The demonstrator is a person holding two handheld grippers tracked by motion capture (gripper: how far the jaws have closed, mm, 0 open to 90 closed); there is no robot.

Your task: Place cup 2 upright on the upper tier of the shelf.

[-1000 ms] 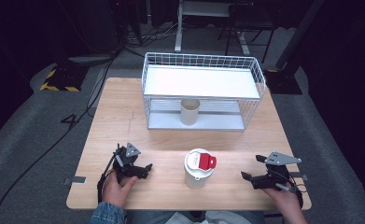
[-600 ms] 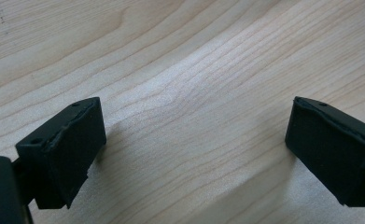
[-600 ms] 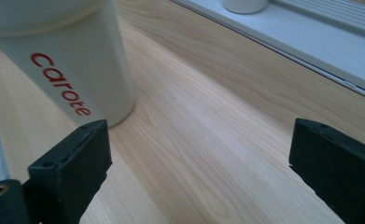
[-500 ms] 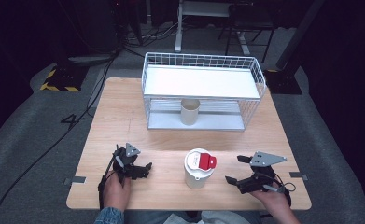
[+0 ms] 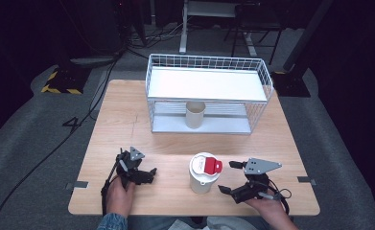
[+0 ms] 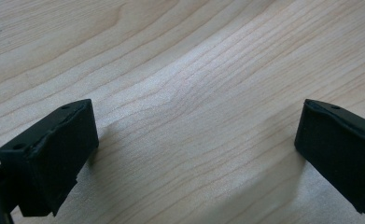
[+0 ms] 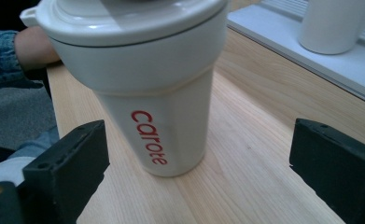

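A white travel cup (image 5: 203, 173) with a red flip tab on its lid stands upright near the table's front edge; red lettering runs down its side (image 7: 164, 93). My right gripper (image 5: 230, 178) is open just to the cup's right, its jaws pointing at the cup, which sits a little ahead of them. My left gripper (image 5: 149, 173) rests open on the wood at the front left, held by a hand. Bare wood lies between its wide-apart jaws (image 6: 196, 140). A plain white cup (image 5: 195, 115) stands on the lower shelf of the wire rack.
The white wire rack (image 5: 209, 96) with a flat white top shelf takes up the back middle of the wooden table (image 5: 127, 124). The other hand and a denim sleeve (image 7: 7, 60) appear behind the cup in the right gripper view. Cables run on the dark floor.
My right gripper has moved left toward the white travel cup and turned its jaws at it. The left gripper has stayed put.
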